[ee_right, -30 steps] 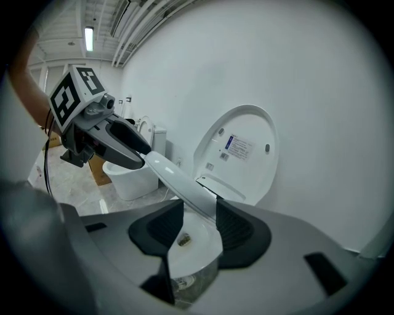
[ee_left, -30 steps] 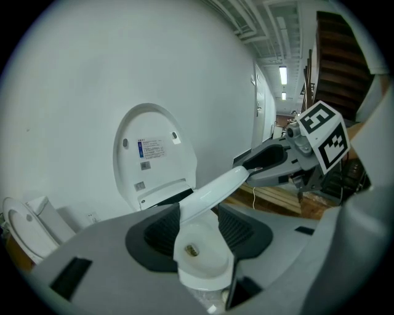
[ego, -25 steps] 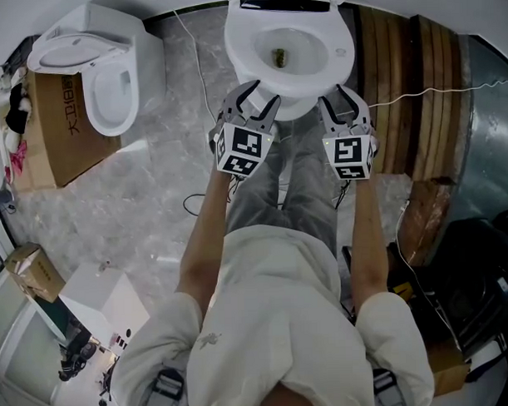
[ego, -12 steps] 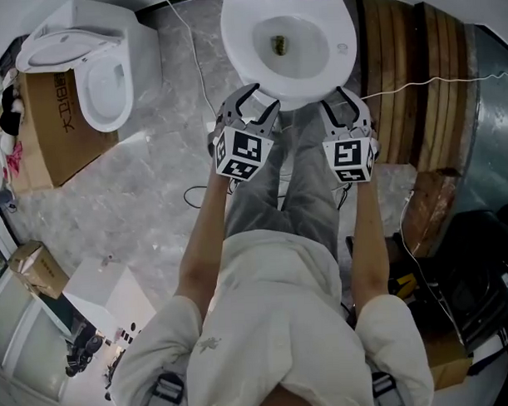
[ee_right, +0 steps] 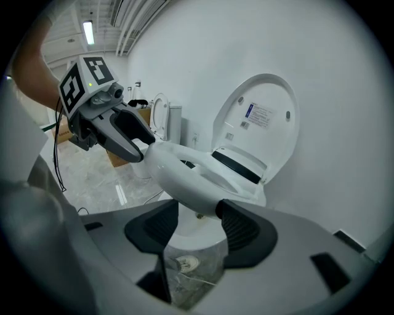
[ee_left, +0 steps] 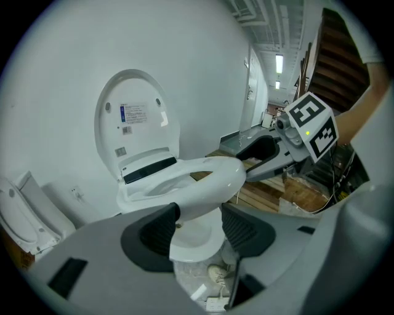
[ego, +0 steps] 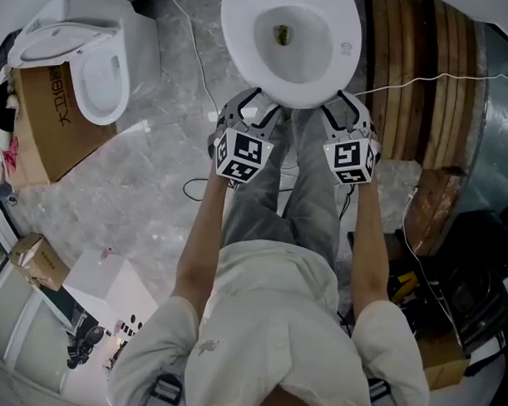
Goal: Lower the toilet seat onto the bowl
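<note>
Before the flat glossy white seat (ego: 240, 49), left tongs (ego: 255, 106) and right tongs (ego: 344, 103) are opening, gripping nothing.

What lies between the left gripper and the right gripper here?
The front of the toilet seat, in the head view. The left gripper and right gripper flank it, jaws opening, its rim between each pair.
</note>
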The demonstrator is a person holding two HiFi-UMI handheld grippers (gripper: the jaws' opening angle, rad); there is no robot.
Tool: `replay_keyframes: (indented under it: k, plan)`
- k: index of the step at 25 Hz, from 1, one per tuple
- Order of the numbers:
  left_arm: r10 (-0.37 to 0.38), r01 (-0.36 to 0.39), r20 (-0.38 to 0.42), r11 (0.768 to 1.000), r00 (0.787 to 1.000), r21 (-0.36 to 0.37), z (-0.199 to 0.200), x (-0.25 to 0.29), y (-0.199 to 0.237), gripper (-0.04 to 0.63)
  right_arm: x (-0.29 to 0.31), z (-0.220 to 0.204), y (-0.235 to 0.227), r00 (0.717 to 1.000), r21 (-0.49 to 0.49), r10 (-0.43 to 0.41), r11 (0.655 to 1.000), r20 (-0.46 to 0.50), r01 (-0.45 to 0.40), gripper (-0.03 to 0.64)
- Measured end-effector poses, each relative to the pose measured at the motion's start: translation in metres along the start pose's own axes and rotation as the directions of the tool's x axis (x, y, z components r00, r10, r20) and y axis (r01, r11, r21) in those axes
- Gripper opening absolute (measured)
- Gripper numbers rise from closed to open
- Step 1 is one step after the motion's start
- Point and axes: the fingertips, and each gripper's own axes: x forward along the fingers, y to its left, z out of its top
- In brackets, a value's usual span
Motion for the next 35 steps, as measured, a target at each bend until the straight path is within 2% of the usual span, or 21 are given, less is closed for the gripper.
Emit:
replay_keyframes:
  k: [12,24,35]
  plan:
    - [-0.031,0.027,-0.051,0.996,0.998,-0.081,-0.043,0.021,-0.015,0.245,0.022,-0.049,0.019,0.995,0.000,0.059,0.998,-0.078,-0.059,0.266]
    - [-0.023,0.012,-0.094,0.993,0.995,-0.115,-0.082,0.044,-0.023,0.244,0.040,-0.084,0.036,0.984,-0.003,0.140,0.990,-0.106,-0.141,0.259]
    - [-0.029,0.013,-0.125,0.991,0.992,-0.130,-0.111,0.065,-0.027,0.239,0.059,-0.111,0.046,0.984,0.012,0.135,0.991,-0.118,-0.134,0.250]
